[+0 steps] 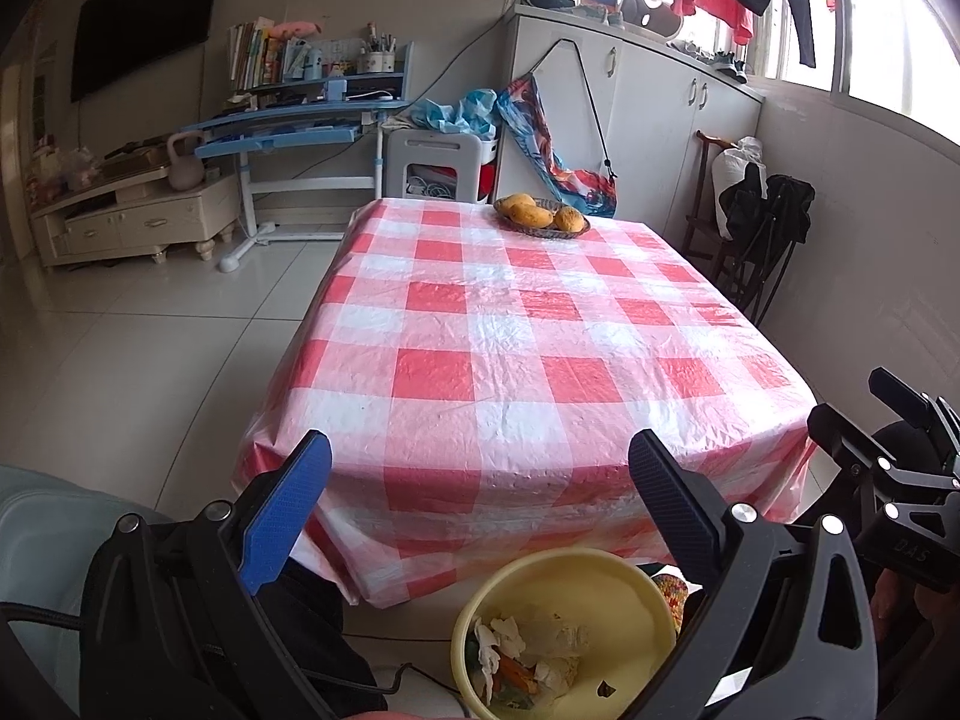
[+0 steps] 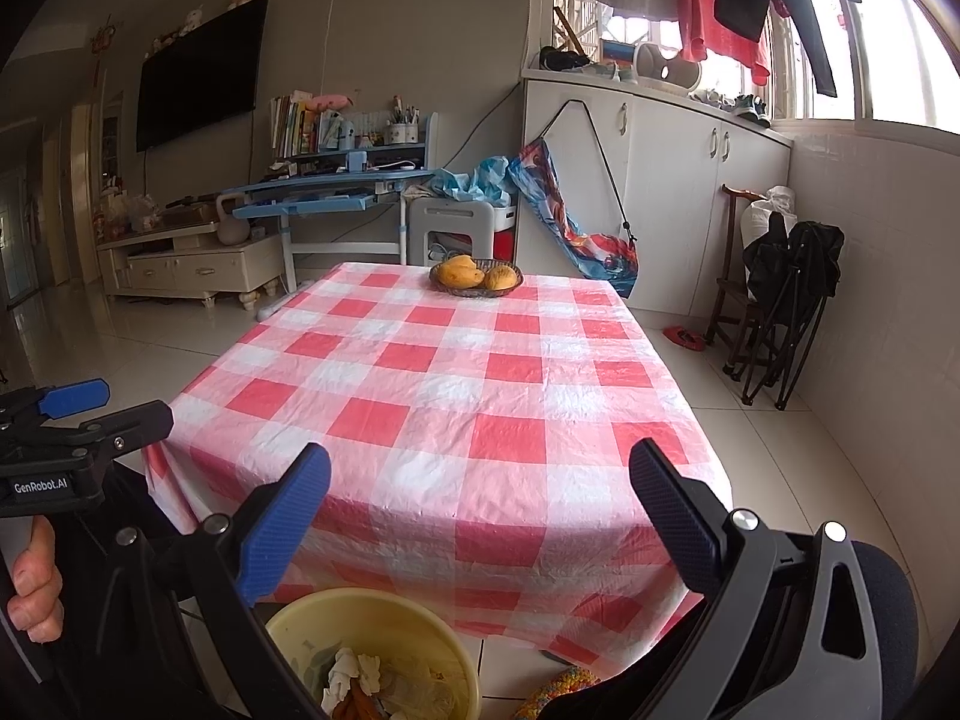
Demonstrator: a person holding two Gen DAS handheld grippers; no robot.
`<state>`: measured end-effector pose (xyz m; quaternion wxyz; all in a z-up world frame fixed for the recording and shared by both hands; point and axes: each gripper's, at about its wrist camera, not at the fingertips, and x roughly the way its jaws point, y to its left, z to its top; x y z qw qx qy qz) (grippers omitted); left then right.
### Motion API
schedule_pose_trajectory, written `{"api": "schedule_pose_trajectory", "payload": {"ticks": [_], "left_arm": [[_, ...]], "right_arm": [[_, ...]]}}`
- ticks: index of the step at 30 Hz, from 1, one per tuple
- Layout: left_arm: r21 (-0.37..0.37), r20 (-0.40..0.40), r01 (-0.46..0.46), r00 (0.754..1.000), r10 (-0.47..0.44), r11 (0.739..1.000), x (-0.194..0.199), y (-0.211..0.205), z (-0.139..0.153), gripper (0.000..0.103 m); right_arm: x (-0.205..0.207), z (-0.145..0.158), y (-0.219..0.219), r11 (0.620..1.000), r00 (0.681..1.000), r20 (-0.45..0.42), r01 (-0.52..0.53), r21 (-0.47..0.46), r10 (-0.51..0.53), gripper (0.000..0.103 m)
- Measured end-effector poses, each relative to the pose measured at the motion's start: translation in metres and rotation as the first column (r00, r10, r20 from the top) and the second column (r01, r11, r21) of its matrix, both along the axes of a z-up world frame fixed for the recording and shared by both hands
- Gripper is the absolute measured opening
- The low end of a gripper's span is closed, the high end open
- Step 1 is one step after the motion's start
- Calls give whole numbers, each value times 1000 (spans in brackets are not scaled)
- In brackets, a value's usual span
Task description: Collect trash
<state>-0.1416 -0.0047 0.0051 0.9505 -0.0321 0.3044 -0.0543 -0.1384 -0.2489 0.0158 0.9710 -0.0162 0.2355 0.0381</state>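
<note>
Your left gripper (image 1: 480, 480) is sitting with its fingers (image 1: 288, 510) spread wide apart, gripping nothing and touching nothing. Your right gripper (image 2: 480, 486) is doing the same: fingers (image 2: 675, 516) splayed wide, nothing between them. Both are hovering at the near edge of the table (image 1: 516, 324), above the floor, not over the cloth itself.

The bin (image 1: 636, 600) is sitting on the floor just below and between the fingers, tucked against the hanging edge of the red-and-white checked tablecloth (image 2: 456, 384). It's a pale yellow round bucket, and the trash (image 1: 528, 654) is lying in the bottom of it: crumpled white tissue, something orange, clear plastic wrap, a small dark scrap. In the right wrist view the same bin (image 2: 438, 618) is showing at bottom centre, partly behind your left-side finger.

The only other container is the woven basket (image 2: 480, 291) at the far end of the table, holding a few yellow-orange fruits (image 2: 459, 271). It's well apart from both grippers.

Your hand (image 2: 33, 594) is showing at the left edge of the right wrist view, wrapped around the left gripper's handle.
</note>
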Motion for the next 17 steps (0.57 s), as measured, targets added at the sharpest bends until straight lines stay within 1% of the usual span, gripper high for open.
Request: {"api": "schedule_pose_trajectory", "payload": {"ticks": [1,3,8,10,12,17], "left_arm": [[9,28,-7,1000,7,1000,-3,0,1,96],[60,51,-21,999,18,998,-6,-4,2,96],[161,38,14,999,-20,987,-6,-21,-2,96],[184,-3,29,1000,-29,982,-1,-26,-5,96],[177,-45,50,998,-43,983,3,-27,-8,96],[131,-55,41,998,-34,990,4,-21,-9,96]], "right_arm": [[0,0,0,1000,1000,-2,-1,-1,1,95],[0,-1,0,1000,1000,-4,-2,-4,2,95],[0,-1,0,1000,1000,-4,-1,-4,1,95],[0,-1,0,1000,1000,-6,-2,-6,2,95],[0,-1,0,1000,1000,-6,-3,-6,3,95],[0,-3,0,1000,1000,-10,-3,-8,3,95]]}}
